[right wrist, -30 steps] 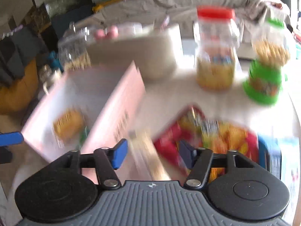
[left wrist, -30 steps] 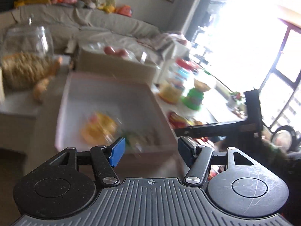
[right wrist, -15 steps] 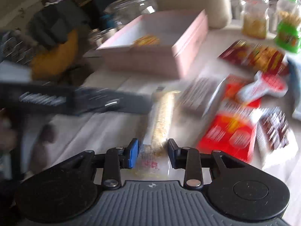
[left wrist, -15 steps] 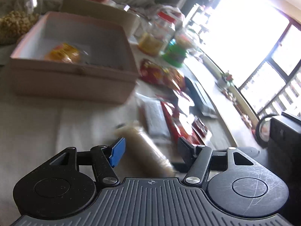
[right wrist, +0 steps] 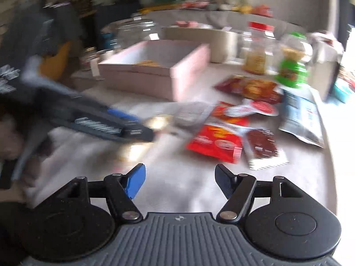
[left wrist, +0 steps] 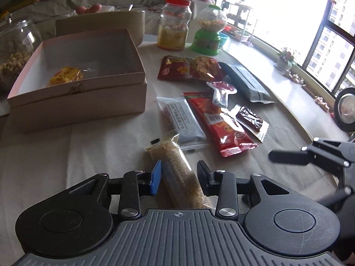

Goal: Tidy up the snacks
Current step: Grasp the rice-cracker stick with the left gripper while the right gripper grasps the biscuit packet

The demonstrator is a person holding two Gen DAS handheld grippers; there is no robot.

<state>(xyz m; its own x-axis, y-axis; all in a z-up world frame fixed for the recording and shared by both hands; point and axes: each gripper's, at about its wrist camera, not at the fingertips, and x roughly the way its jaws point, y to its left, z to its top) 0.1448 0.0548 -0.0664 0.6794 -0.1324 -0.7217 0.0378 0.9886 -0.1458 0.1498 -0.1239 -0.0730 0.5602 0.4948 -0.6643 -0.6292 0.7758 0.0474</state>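
My left gripper (left wrist: pixel 178 177) stands around a clear-wrapped grain bar (left wrist: pixel 177 173) that lies on the cloth; its jaws flank the bar with small gaps, so it is open. The open pink box (left wrist: pixel 88 88) sits at the back left with a yellow snack pack (left wrist: pixel 65 75) inside. My right gripper (right wrist: pixel 179 180) is open and empty above bare cloth. It also shows at the right edge of the left wrist view (left wrist: pixel 310 155). The left gripper appears blurred in the right wrist view (right wrist: pixel 115 124).
Loose packets lie right of the box: a grey bar (left wrist: pixel 184 122), a red packet (left wrist: pixel 221 126), a dark sachet (left wrist: pixel 250 119), a chips bag (left wrist: pixel 190 67), a black pouch (left wrist: pixel 246 82). Jars (left wrist: pixel 175 31) stand behind. A glass jar (left wrist: pixel 15 51) stands at far left.
My left gripper swung from over the box down to the grain bar and now straddles it. My right gripper let the bar go, opened wide and pulled back to the right.
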